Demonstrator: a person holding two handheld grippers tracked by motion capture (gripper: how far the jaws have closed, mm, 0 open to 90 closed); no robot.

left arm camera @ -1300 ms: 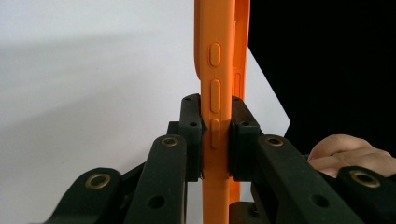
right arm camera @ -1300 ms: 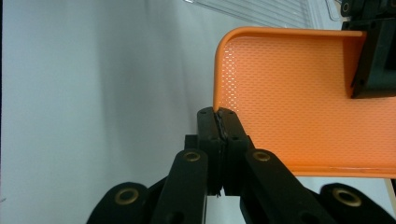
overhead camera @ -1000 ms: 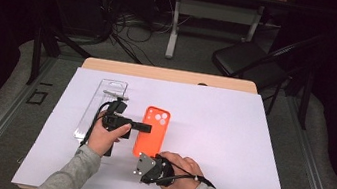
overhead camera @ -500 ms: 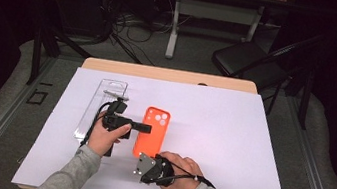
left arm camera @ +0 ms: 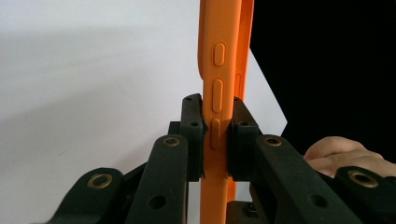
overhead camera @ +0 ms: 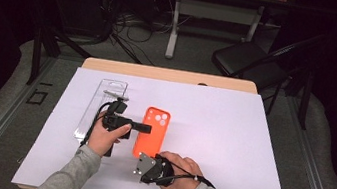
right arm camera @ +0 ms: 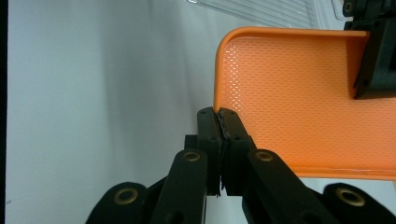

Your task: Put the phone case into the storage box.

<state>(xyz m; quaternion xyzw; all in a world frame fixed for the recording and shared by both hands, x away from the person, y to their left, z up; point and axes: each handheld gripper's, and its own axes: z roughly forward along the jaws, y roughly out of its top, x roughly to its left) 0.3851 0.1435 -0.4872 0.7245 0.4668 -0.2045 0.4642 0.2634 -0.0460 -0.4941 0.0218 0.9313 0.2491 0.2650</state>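
At the left of the white sheet [overhead camera: 249,152] that covers the table [overhead camera: 169,75] lies a clear plastic package [overhead camera: 102,107], flat and empty as far as can be seen. Just right of it the left claw [overhead camera: 147,129] reaches sideways and is clamped on the long edge of the orange phone case [overhead camera: 151,131]. In the left gripper view its pads press on either side of the case's wall, right over the button bumps. The case sits near the middle of the sheet, camera cutout toward the far side. At the case's near end the right claw [overhead camera: 152,159] is closed on the thin rim by a corner. In the right gripper view the pads meet on that lip with the textured inside of the case just beyond.

The step in hand looks like steadying or flexing the case between two grips. To do it well, both claws should keep firm, even pressure. The left grip would sit more securely a little off the buttons, on plain wall. The right grip is shallow, so any pull should run along the rim, slowly, lest the lip slip out. Twisting the two grips against each other could warp the soft shell.
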